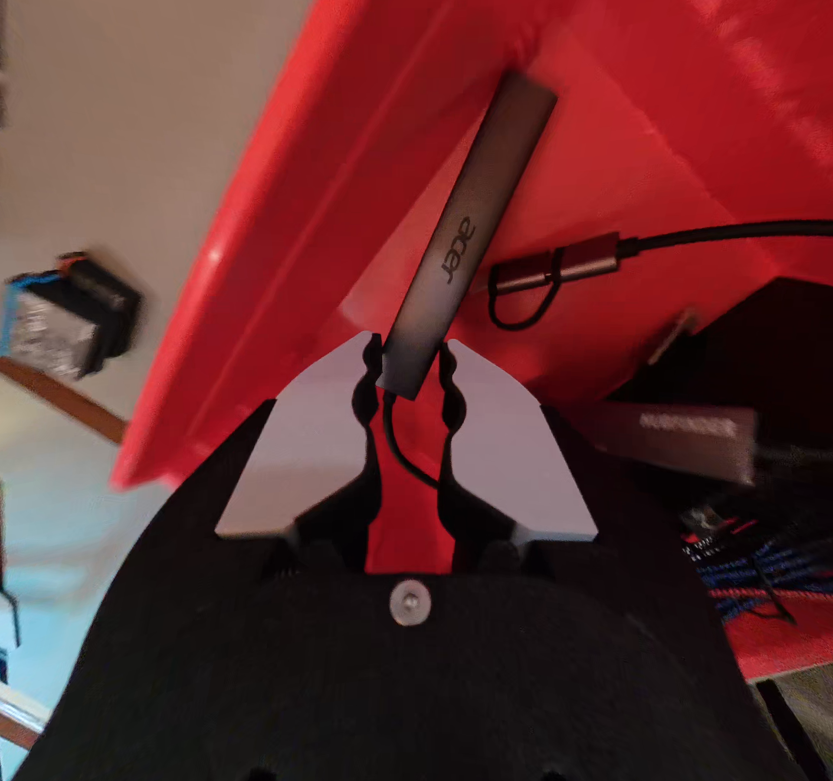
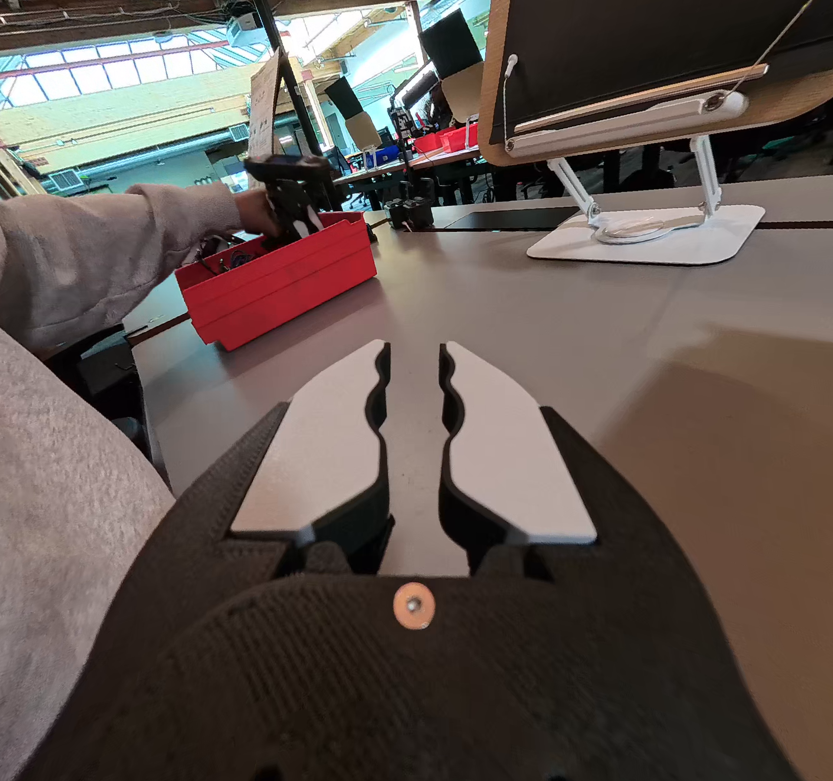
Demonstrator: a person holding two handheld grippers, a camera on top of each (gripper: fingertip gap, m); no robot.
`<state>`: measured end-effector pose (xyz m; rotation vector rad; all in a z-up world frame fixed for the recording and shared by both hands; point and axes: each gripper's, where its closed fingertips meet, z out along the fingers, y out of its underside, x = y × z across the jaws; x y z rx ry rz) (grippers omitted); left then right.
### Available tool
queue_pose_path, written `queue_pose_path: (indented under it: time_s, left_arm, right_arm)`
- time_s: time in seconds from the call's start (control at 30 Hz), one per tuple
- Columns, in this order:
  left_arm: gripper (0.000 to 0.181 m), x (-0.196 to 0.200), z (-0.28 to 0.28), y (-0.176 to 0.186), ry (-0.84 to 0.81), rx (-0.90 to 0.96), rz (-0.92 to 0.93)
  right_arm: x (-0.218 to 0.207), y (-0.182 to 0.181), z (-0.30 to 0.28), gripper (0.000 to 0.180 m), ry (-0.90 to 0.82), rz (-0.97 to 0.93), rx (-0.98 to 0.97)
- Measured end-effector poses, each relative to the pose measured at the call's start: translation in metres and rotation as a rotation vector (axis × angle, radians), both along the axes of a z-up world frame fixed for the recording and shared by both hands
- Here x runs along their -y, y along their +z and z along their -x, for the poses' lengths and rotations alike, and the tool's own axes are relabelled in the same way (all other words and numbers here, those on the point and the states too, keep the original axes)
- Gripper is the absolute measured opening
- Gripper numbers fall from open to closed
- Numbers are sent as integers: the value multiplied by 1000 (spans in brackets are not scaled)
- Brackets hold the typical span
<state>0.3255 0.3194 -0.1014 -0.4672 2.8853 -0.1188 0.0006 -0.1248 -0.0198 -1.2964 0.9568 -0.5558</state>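
My left gripper is shut on the near end of a slim grey USB hub, inside a red plastic bin. The hub's far end points into the bin's corner. Its thin black cable hangs between my fingers. In the right wrist view the left gripper reaches into the same red bin, held by a hand in a grey sleeve. My right gripper hovers low over the grey table, its jaws a little apart with nothing between them.
The bin also holds a metal plug on a black cable, a black box, a dark adapter and a blue-red braided cable. A white stand carrying a dark panel stands at the table's far right. One gripper's finger ends stand about 55 cm off the other's.
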Motion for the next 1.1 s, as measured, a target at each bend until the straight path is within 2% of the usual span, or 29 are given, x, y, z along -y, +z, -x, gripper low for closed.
queue_pose_path:
  time_s: [0.2, 0.33, 0.43, 0.53, 0.63, 0.77, 0.83, 0.97, 1.1]
  left_arm:
    - [25, 0, 9, 115, -43, 368, 107]
    - [25, 8, 29, 194, -48, 592, 250]
    - [25, 32, 56, 234, -78, 667, 406]
    - [24, 73, 86, 254, -145, 692, 515]
    - [24, 126, 121, 258, -234, 662, 604]
    - [24, 206, 169, 239, -378, 640, 693]
    - [25, 246, 192, 223, -451, 631, 755]
    - [24, 321, 234, 182, -553, 464, 952]
    - [24, 378, 279, 140, -615, 279, 1086]
  right_arm:
    - [0, 6, 3, 20, 15, -33, 8]
    - [-4, 10, 6, 21, 39, -68, 8]
    - [-9, 13, 10, 21, 67, -100, 6]
    - [-13, 15, 14, 21, 88, -124, 6]
    - [-18, 17, 18, 22, 109, -135, 2]
    - [-27, 19, 24, 25, 142, -111, 3]
    - [-30, 19, 26, 29, 151, -96, 3]
    - [-19, 24, 18, 47, 79, -109, 34]
    - [-5, 34, 13, 54, 74, -256, 34]
